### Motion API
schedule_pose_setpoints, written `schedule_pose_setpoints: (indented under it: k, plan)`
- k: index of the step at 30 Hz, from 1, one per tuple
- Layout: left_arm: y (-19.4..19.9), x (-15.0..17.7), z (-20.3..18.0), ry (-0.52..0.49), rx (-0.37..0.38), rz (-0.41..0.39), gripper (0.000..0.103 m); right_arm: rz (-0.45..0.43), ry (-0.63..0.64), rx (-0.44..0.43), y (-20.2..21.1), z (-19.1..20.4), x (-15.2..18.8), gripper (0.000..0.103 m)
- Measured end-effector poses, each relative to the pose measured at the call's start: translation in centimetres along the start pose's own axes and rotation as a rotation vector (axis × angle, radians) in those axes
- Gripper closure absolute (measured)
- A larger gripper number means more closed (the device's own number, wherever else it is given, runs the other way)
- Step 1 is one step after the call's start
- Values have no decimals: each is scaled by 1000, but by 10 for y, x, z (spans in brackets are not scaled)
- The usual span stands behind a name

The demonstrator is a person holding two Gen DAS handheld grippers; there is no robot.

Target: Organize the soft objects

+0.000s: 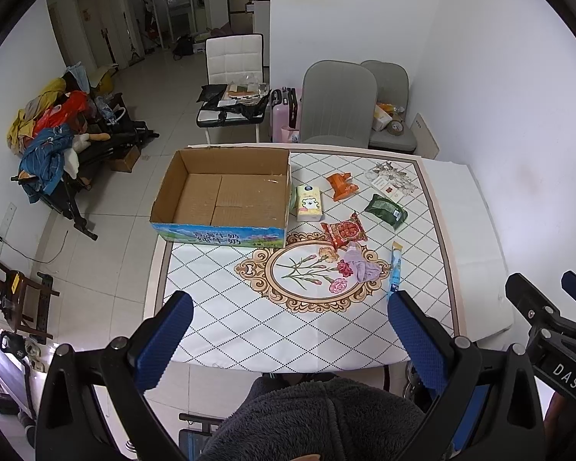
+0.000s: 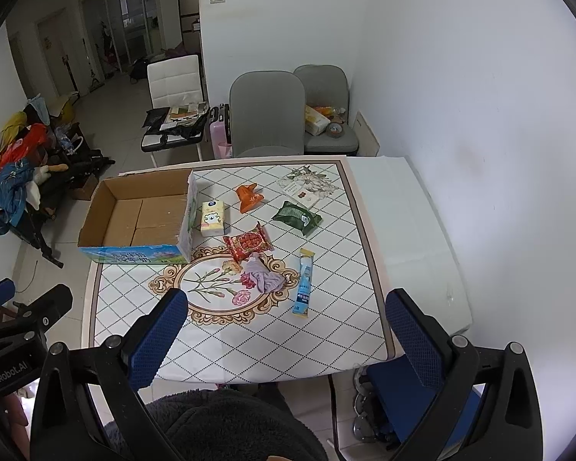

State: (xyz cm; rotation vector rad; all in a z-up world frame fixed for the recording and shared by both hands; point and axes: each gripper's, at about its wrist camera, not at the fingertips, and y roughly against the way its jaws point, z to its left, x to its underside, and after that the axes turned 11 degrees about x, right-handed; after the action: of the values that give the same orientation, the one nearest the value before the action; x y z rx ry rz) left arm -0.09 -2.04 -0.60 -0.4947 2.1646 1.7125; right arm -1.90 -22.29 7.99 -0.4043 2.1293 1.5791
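An open, empty cardboard box stands at the table's far left. Beside it lies a yellow tissue pack. Further right lie an orange packet, a green wipes pack, a red snack packet, a crumpled purple cloth and a blue and yellow tube packet. My left gripper and right gripper are both open and empty, held above the table's near edge.
The table has a patterned cloth and a white card at the far right. Grey chairs stand behind it. A white chair with clutter and a rack of clothes stand on the floor to the left.
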Motion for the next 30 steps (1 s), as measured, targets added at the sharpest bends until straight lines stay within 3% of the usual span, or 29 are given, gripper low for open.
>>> schedule_pose_setpoints:
  k: [30]
  plan:
    - [6, 0, 6, -1, 1, -3, 0, 0, 11, -10, 2, 4, -2, 0]
